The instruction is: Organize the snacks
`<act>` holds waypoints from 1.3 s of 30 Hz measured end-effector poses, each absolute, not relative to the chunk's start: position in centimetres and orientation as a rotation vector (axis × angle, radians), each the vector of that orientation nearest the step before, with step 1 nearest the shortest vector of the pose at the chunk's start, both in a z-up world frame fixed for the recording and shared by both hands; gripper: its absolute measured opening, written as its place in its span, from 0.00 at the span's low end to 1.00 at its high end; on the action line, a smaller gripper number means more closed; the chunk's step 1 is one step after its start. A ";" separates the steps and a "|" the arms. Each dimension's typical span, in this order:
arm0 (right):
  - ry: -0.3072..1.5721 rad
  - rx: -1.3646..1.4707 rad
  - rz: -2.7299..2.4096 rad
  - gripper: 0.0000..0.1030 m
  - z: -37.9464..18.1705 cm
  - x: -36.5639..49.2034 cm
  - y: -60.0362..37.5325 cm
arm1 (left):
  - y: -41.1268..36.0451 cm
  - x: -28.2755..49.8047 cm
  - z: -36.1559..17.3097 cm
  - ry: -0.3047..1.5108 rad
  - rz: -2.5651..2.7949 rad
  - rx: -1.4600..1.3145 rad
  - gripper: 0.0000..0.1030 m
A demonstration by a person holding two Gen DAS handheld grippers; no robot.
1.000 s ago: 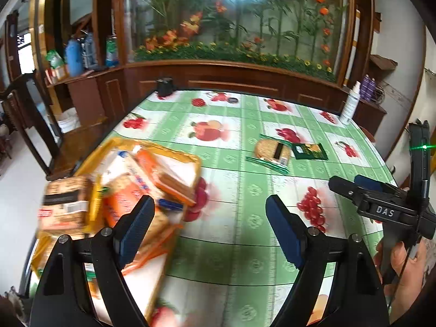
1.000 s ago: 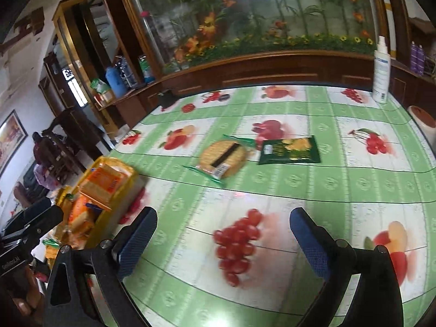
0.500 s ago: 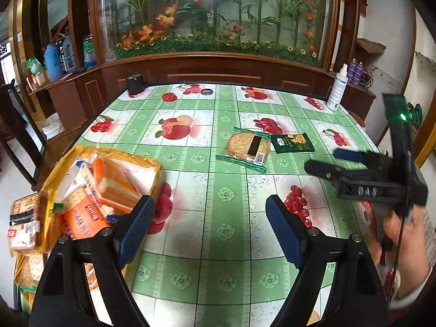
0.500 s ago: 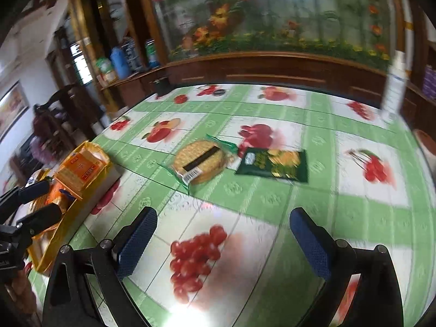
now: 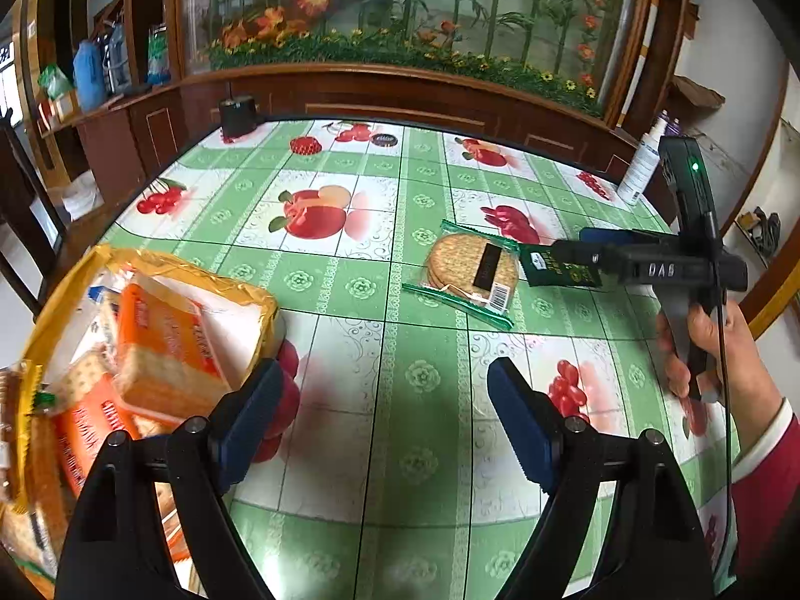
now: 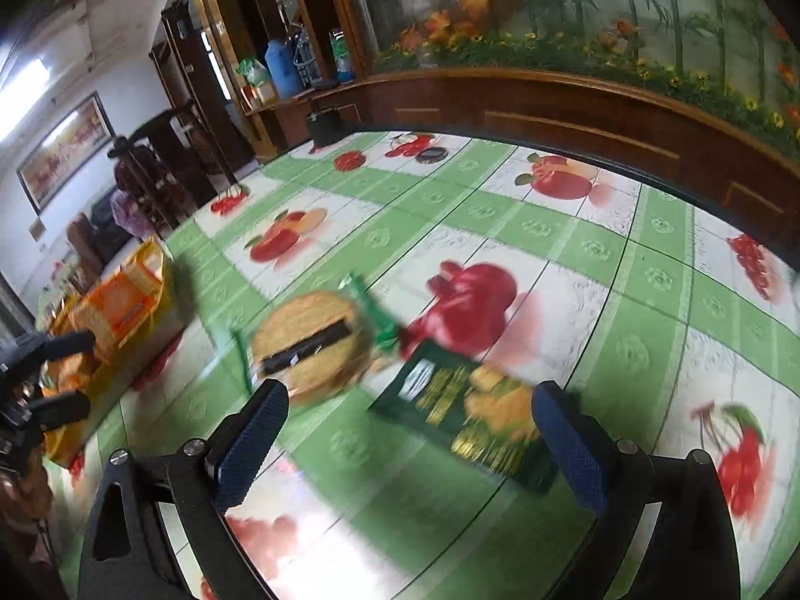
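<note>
A round cracker pack (image 5: 470, 267) in clear wrap lies mid-table, also in the right wrist view (image 6: 312, 342). A dark green snack packet (image 5: 560, 270) lies just right of it; it also shows in the right wrist view (image 6: 470, 412). My right gripper (image 6: 410, 437) is open and empty, hovering over the green packet, and shows in the left wrist view (image 5: 595, 245). A yellow tray (image 5: 250, 295) at the left holds several orange cracker packs (image 5: 165, 345). My left gripper (image 5: 385, 412) is open and empty, next to the tray's right side.
The table has a green fruit-print cloth (image 5: 380, 350). A black box (image 5: 239, 115) stands at the far left corner and a white spray bottle (image 5: 642, 165) at the far right edge. A wooden cabinet with glass stands behind. A chair (image 6: 165, 170) stands to the left.
My right gripper has moved forward and down to the green packet and cracker pack. My left gripper has swung right, away from over the tray, and stays open.
</note>
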State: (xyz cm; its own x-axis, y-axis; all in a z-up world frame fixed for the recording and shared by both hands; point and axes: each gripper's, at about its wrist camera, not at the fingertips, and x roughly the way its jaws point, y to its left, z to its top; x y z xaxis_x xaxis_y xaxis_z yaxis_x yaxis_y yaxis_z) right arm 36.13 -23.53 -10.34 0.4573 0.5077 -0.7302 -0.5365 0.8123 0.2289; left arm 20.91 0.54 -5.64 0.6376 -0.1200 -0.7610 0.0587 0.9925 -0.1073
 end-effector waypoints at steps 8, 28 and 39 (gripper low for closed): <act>0.988 0.071 0.713 0.97 -12.4 39.0 -24.7 | -1.1 23.9 -5.5 0.868 -0.108 -0.056 0.81; 0.953 -0.084 0.387 0.46 -12.3 32.7 -23.2 | -8.4 30.9 -8.5 0.933 -0.223 0.156 0.81; 0.923 0.259 0.410 0.45 -12.1 28.9 -27.3 | -9.4 32.3 -10.6 0.929 -0.168 0.191 0.78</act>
